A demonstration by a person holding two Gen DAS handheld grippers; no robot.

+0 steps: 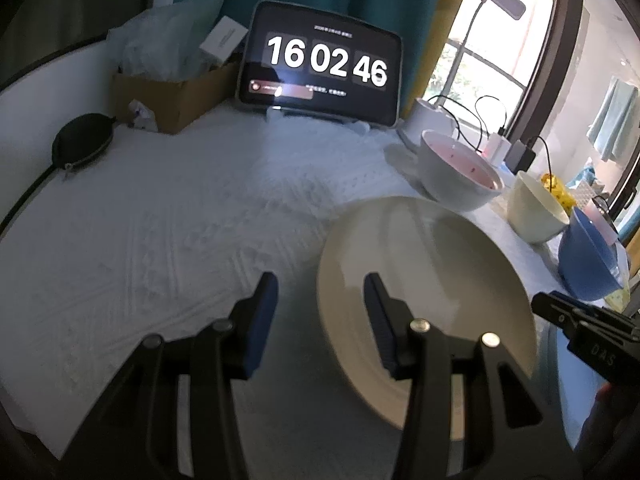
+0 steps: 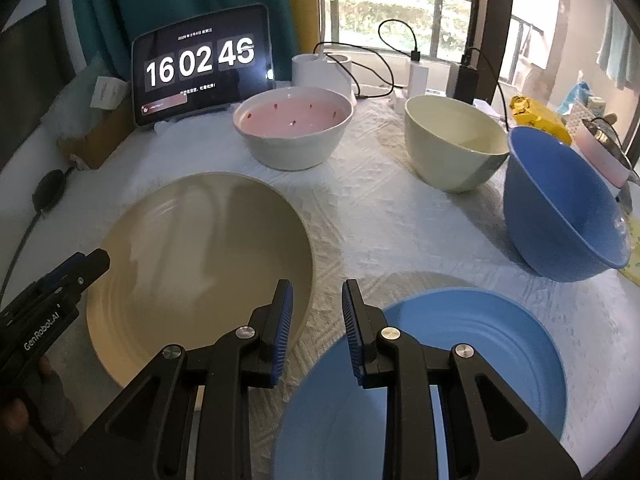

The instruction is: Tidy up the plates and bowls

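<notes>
A cream plate (image 2: 200, 264) lies on the white cloth at the left, and a blue plate (image 2: 460, 360) lies at the front right. Behind stand a pink-lined white bowl (image 2: 294, 132), a cream bowl (image 2: 452, 144) and a blue bowl (image 2: 560, 208). My left gripper (image 1: 320, 312) is open and empty, straddling the cream plate's (image 1: 432, 272) left rim. My right gripper (image 2: 316, 320) is open and empty, above the gap between the two plates. The left gripper (image 2: 60, 280) shows at the left edge of the right wrist view.
A tablet clock (image 1: 320, 64) stands at the back. A cardboard box (image 1: 172, 92) and a black pouch (image 1: 82, 140) sit at the back left. Chargers and cables (image 2: 420, 68) lie behind the bowls. A yellow packet (image 2: 536, 116) lies at the far right.
</notes>
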